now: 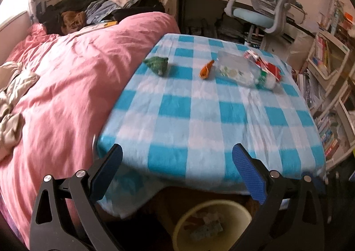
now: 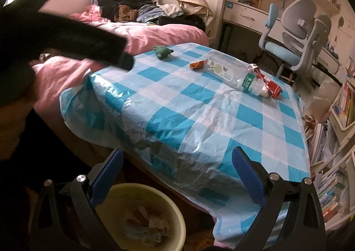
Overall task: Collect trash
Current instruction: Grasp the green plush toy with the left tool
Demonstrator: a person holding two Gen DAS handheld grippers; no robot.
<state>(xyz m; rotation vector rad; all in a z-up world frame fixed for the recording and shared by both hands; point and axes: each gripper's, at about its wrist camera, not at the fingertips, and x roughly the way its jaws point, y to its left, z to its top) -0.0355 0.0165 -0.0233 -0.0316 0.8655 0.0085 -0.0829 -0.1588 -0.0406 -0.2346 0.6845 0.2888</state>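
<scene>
Down by the near edge of the bench (image 1: 199, 117), a pale yellow bin (image 1: 213, 224) is sitting on the floor with scraps already lying in it, and both tools are hanging just above it. Left tool (image 1: 177, 171) is gaping wide with nothing between its blue pads; right tool (image 2: 177, 173) is spread just as wide and is carrying nothing either. A dark sleeve (image 2: 66, 40) is crossing the right wrist view toward the bed side of the bench.

Four bits of trash are waiting on the checked cloth, all on the far half of the bench from the bin. A crumpled green wrapper (image 1: 156, 64) is lying nearest the pink bed (image 1: 66, 86). An orange wrapper (image 1: 206, 70) is lying just beside the base of a clear plastic bottle (image 1: 241, 71), which is resting on its side, and a red wrapper (image 1: 264, 63) is touching the bottle at its cap end.

To my eye the collecting is partly done and the next reach is just starting. Going for the green wrapper with the left tool looks simplest, since it is lying well apart from the rest. Coming down from above with the pads straddling the crumple should be giving a firm pinch without snagging the thin cloth. The bottle may be rolling if nudged, so gripping it across its waist seems wiser.
</scene>
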